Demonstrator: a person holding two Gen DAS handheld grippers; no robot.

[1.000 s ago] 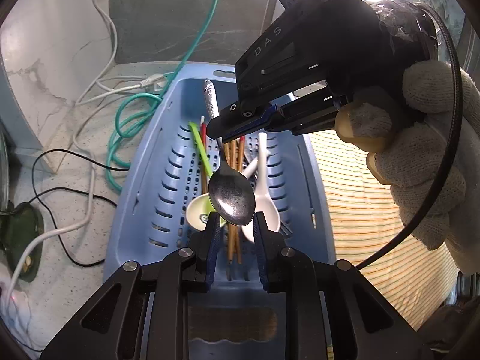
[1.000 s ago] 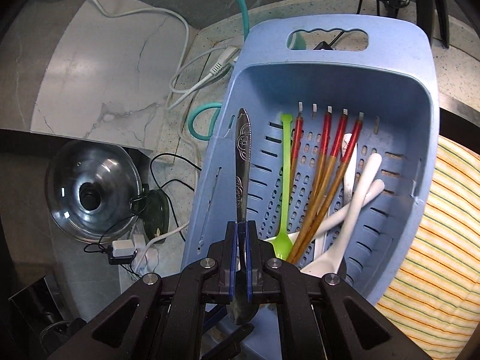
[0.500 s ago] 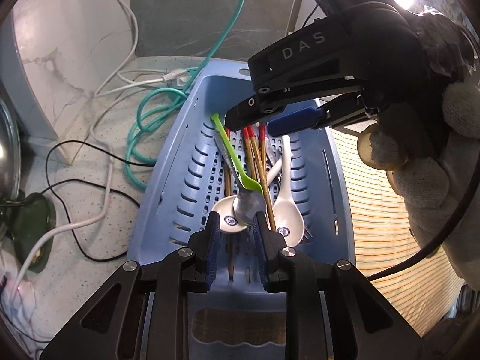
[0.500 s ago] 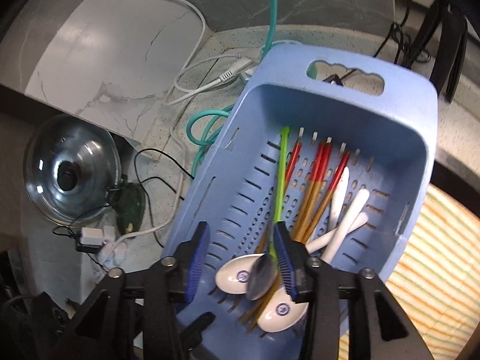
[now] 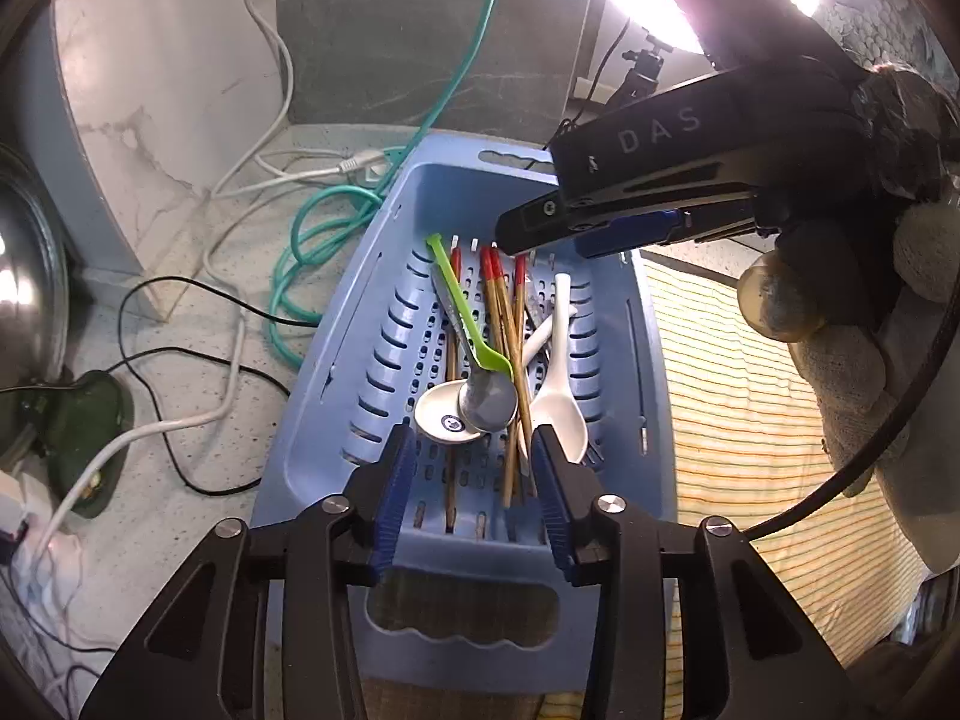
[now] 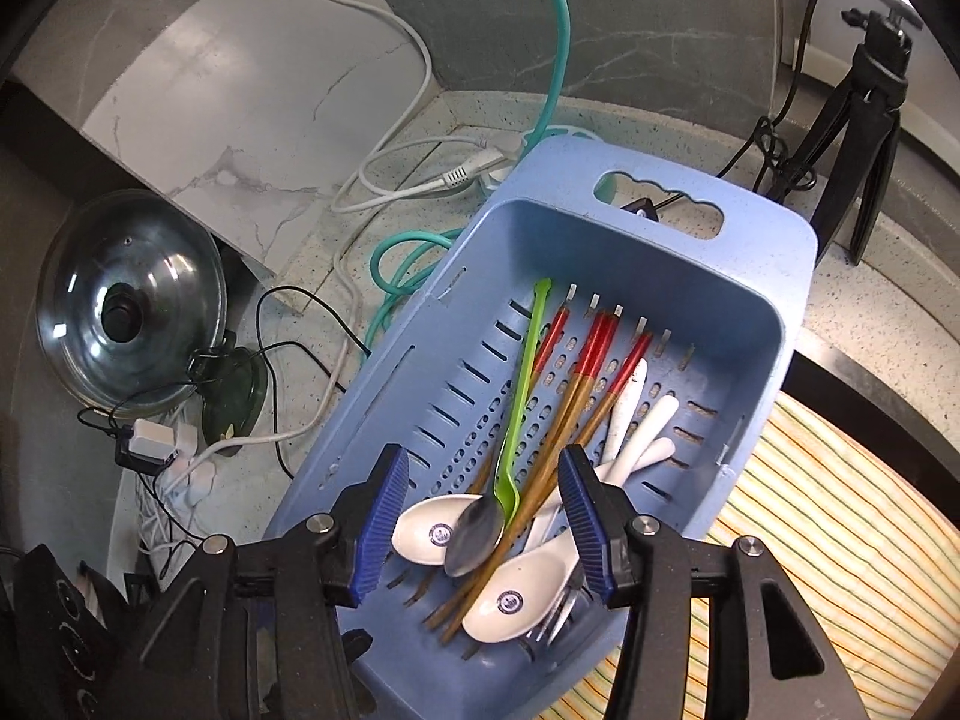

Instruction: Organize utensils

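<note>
A blue slotted basket holds a metal spoon, a green plastic spoon, red-tipped wooden chopsticks and white ceramic spoons. The metal spoon lies loose on the pile. My left gripper is open and empty over the basket's near end. My right gripper is open and empty above the spoons; it also shows in the left wrist view, held by a gloved hand.
Teal, white and black cables lie on the speckled counter left of the basket. A glass pot lid stands at far left. A striped mat lies right of the basket. A black tripod stands behind.
My right gripper opened and let go of the metal spoon, which dropped into the basket. Both grippers pulled back and up, and my left gripper opened wider.
</note>
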